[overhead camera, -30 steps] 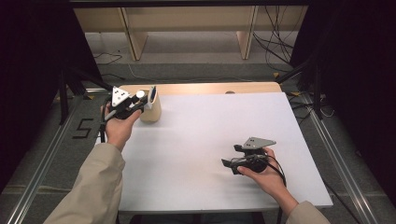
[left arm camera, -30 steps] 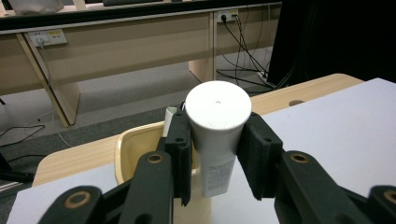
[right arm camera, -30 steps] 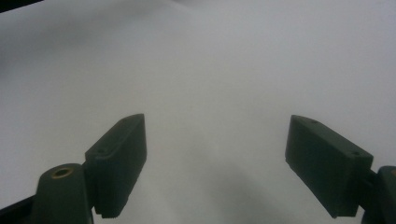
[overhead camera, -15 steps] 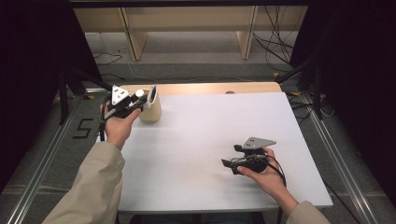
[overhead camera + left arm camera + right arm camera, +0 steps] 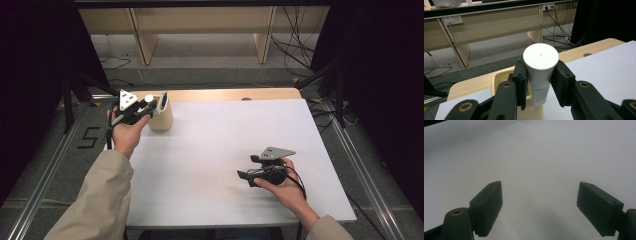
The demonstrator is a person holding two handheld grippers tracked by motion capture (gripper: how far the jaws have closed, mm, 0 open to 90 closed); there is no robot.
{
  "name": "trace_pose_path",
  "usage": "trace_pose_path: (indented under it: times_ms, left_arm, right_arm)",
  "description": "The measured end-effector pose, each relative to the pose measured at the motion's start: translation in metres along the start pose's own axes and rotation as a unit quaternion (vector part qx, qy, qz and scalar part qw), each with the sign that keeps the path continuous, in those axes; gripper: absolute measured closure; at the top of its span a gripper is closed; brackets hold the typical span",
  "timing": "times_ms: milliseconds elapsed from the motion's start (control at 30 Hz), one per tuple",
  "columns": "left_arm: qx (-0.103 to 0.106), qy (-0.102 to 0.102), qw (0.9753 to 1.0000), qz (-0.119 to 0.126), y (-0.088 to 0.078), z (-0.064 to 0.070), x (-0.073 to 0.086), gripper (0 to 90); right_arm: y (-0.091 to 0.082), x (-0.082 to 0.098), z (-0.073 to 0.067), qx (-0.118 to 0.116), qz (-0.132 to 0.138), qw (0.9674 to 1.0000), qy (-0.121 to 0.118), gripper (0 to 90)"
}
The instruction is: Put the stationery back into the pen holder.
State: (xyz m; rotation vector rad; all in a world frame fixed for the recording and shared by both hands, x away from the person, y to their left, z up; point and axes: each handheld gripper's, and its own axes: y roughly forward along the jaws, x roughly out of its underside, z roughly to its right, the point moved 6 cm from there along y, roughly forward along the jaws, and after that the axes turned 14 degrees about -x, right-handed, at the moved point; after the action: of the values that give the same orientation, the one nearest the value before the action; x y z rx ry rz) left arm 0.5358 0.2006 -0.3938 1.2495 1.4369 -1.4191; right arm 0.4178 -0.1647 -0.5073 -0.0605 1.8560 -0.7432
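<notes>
The table (image 5: 230,165) has a white top surface with a light wooden strip exposed along its far edge. A round recess is set in that strip right of centre. A cream open-topped container (image 5: 161,116) stands directly on the table at the far left corner, on the boundary between white surface and wooden strip.

The tube (image 5: 540,72) is white, with tiny dark print low down, and the cup (image 5: 161,116) it stands in is a pale cream. The table (image 5: 230,150) is white with a light wood edge (the gripper jaws are black).
</notes>
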Motion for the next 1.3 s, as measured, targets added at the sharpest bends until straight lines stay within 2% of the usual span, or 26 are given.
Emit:
trace_pose_path:
  times_ms: [800, 1300]
  left_arm:
    - [-0.01, 0.003, 0.9999, 0.006, 0.01, -0.005, -0.005, 66.8]
    - [-0.02, 0.005, 0.9998, 0.005, 0.022, -0.011, 0.0, 66.7]
  right_arm:
    - [0.0, 0.0, 0.0, -0.001, -0.001, 1.0, 0.0, 21.6]
    - [0.001, 0.0, 0.0, -0.001, -0.002, 1.0, -0.002, 21.6]
